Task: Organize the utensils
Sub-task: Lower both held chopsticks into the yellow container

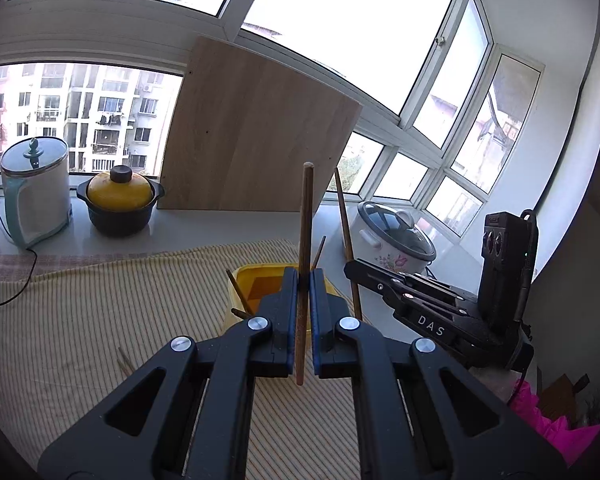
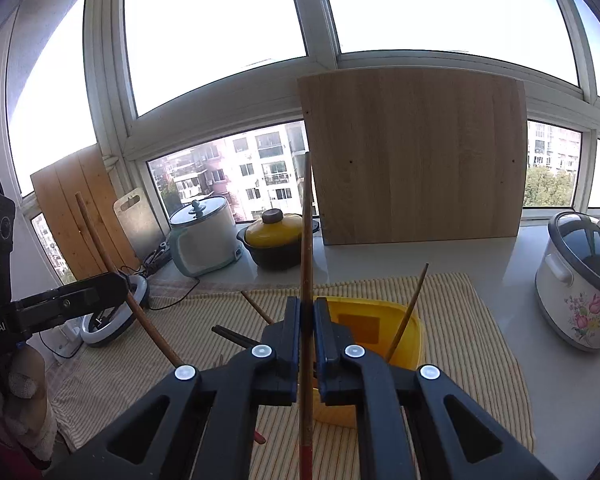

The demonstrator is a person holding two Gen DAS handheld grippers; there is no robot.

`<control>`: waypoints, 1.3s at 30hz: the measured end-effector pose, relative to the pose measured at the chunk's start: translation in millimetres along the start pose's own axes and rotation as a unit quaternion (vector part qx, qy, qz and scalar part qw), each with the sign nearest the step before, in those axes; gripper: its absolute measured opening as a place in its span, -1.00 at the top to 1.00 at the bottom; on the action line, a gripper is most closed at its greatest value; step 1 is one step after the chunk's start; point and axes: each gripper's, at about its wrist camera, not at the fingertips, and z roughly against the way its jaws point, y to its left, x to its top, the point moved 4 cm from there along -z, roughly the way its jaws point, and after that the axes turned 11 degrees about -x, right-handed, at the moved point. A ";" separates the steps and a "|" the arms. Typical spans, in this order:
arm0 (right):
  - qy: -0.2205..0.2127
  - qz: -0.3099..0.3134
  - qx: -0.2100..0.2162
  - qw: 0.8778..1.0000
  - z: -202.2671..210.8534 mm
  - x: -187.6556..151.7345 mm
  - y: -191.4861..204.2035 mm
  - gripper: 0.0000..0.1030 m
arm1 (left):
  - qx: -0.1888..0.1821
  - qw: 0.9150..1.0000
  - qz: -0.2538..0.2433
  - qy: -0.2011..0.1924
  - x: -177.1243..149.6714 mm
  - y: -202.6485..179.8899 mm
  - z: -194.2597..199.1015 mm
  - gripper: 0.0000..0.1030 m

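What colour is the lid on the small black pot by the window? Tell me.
Yellow, with a dark knob: the pot lid shows best in the left wrist view.

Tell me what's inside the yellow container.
Chopsticks lean inside the yellow container, ends poking over its rim. Its orange-tinted floor partly shows; the near part is covered by the right tool, so the full count is hidden.

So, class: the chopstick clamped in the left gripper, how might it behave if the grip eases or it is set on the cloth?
The chopstick looks thin, straight and rigid, so it probably won't bend. The left gripper pinches it at one spot with long ends free, so it may pivot or slide through. Being round, it could roll, though the ribbed cloth should slow it.
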 end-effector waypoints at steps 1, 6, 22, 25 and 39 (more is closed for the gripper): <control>0.001 -0.002 -0.001 1.000 -2.9 2.4 -2.1 0.92 | -0.001 1.000 -0.001 -0.002 4.5 0.2 -1.7 0.93; 0.003 -0.012 -0.009 1.000 -12.6 10.3 -10.6 0.92 | -0.001 1.000 0.002 -0.012 25.1 2.6 -12.3 0.93; -0.006 -0.021 -0.040 0.999 -43.8 31.4 -22.3 0.92 | 0.030 1.000 0.008 0.000 37.0 22.8 -55.8 0.93; -0.002 -0.029 -0.041 0.999 -54.5 33.6 -24.7 0.92 | 0.033 0.999 0.008 0.004 35.3 24.8 -59.0 0.93; 0.019 -0.071 -0.053 0.996 -93.4 26.6 -39.3 0.92 | 0.036 0.999 0.010 0.025 23.7 26.4 -71.2 0.93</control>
